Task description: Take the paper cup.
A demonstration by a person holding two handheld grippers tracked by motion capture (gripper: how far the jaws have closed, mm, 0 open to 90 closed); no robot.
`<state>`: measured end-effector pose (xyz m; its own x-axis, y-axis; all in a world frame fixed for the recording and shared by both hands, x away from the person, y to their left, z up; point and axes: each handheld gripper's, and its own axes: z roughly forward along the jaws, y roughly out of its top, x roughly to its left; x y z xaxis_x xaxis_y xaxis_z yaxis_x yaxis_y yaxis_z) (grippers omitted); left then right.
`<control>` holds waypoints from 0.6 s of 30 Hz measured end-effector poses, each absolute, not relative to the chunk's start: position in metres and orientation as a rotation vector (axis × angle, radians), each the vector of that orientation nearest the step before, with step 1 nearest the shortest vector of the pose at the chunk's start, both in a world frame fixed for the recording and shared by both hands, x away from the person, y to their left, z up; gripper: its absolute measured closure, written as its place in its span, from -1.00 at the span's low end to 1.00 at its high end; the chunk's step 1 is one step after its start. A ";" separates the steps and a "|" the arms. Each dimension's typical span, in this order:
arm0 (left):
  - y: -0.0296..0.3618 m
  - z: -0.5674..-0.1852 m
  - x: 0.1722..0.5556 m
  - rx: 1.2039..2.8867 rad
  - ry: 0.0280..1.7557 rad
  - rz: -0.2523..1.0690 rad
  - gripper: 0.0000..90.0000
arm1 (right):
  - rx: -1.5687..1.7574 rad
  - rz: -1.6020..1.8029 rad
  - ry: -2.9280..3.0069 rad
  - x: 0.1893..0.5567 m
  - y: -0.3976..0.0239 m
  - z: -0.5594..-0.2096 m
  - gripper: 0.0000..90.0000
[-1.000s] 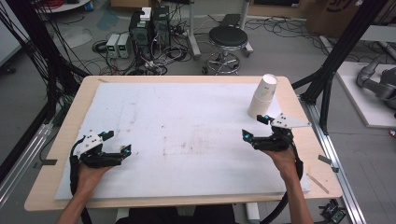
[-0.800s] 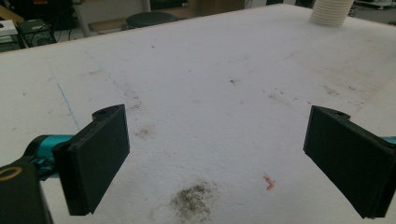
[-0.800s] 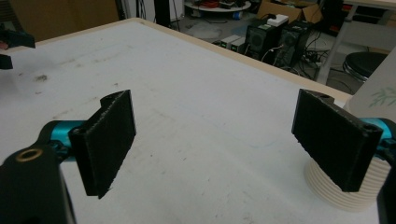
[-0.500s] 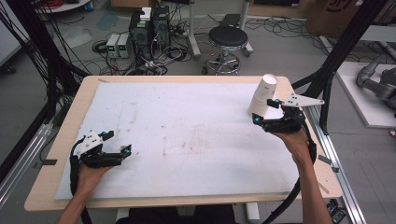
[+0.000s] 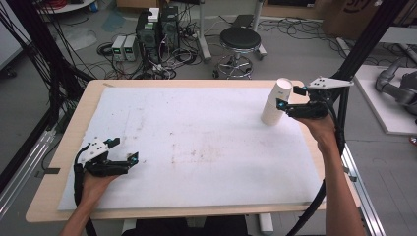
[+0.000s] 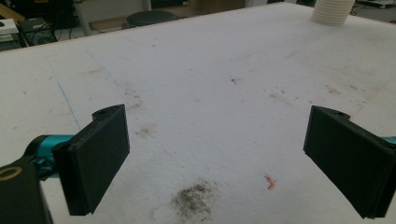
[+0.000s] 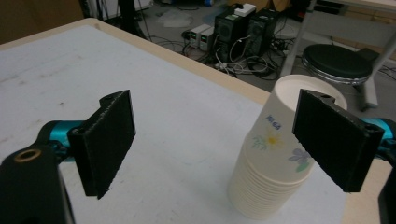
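The right gripper is held spread beside the cup stack far right, the left gripper spread near left

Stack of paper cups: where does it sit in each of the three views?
High view: stack of paper cups upside down, upper right, beside the right gripper.
Left gripper view: its ribbed base at the top right edge.
Right gripper view: lower right, between the open jaws.
Shared landmark: the black stool.
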<state>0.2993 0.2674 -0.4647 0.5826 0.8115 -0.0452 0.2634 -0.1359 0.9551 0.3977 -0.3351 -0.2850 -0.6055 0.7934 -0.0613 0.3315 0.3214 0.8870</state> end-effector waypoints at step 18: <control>0.267 -0.464 0.299 1.695 0.903 0.606 -0.84 | 1.154 1.155 2.038 0.434 -0.343 -0.272 -0.70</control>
<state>0.2995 0.2673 -0.4645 0.5830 0.8113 -0.0432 0.2675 -0.1415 0.9531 0.4341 -0.3430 -0.2716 -0.4990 0.8661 -0.0306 0.4188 0.2719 0.8665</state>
